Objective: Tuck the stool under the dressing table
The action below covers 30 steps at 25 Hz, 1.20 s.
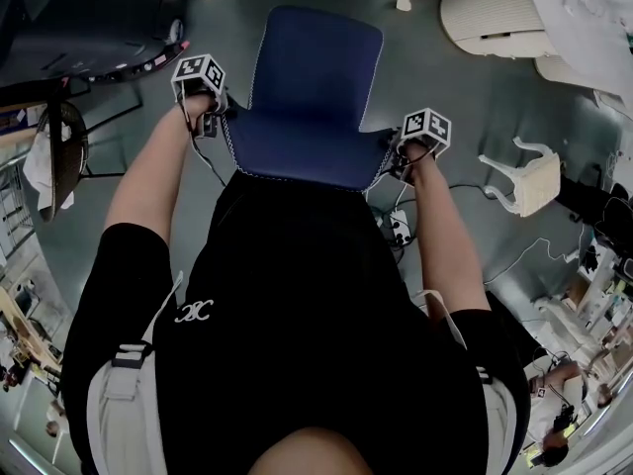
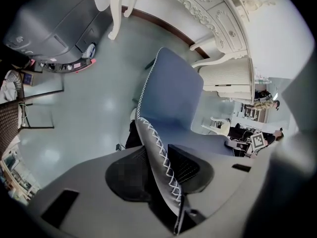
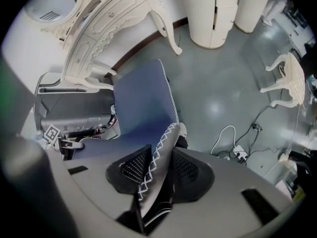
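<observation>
Two tongs, one stool [image 1: 312,92], one dressing table [image 2: 198,9]: my left tongs [image 2: 159,170] are clamped on the stitched left edge of the blue seat and my right tongs [image 3: 157,172] on its right edge, both at the corners nearest me. The stool sits upper middle in the head view, its long axis pointing up the frame toward the dressing table's white legs, apart from them; I judge both hands equally near, so the push goes straight ahead

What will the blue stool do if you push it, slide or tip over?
Probably slide: the floor looks smooth and shiny. The stool's stitched edge looks soft where the left gripper and right gripper pinch it, so it may squash a little. Gripped on both sides, it seems unlikely to tip.
</observation>
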Motion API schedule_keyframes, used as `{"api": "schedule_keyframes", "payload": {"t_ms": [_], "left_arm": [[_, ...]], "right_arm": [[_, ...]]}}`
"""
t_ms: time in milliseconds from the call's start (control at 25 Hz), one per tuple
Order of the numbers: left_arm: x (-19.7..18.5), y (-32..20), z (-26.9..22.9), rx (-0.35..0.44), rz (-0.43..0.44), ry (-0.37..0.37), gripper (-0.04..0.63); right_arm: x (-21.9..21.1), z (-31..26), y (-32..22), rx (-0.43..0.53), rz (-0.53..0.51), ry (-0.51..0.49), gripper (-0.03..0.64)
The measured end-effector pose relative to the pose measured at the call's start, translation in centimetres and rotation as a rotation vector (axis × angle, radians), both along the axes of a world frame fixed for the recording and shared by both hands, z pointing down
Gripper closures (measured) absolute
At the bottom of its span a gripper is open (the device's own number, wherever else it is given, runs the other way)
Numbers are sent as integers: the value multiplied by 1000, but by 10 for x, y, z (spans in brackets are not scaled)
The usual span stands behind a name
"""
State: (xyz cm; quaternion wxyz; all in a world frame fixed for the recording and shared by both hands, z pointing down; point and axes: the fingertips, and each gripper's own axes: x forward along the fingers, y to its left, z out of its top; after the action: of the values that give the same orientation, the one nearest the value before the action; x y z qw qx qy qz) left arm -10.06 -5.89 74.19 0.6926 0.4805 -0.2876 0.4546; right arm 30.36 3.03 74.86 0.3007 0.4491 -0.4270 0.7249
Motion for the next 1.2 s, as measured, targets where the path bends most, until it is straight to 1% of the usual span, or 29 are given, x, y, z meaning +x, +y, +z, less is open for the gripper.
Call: {"api": "schedule_keyframes", "payload": {"t_ms": [120,240,600,800,880,1040,1200], "left_arm": [[5,-3,-3,23,21,7,469],[6,-8,-6,54,23,29,470],[10,-35,-18,138,7,94,469],[8,-57,-16,158,-34,90,469],[9,-67,-18,161,-35,98,469],[10,-90,-19,164,-29,106,469],[8,-115,-20,177,-33,115,468]], "right_arm": [[3,-2,-4,42,-35,1,497],[2,-5,-6,63,-58,-5,494],[3,-15,-30,113,-43,-6,491],[3,-14,-51,137,-2,13,492],[5,-16,-62,145,7,12,492],[6,-16,-87,138,-5,29,492],[4,-18,-112,145,11,41,492]]}}
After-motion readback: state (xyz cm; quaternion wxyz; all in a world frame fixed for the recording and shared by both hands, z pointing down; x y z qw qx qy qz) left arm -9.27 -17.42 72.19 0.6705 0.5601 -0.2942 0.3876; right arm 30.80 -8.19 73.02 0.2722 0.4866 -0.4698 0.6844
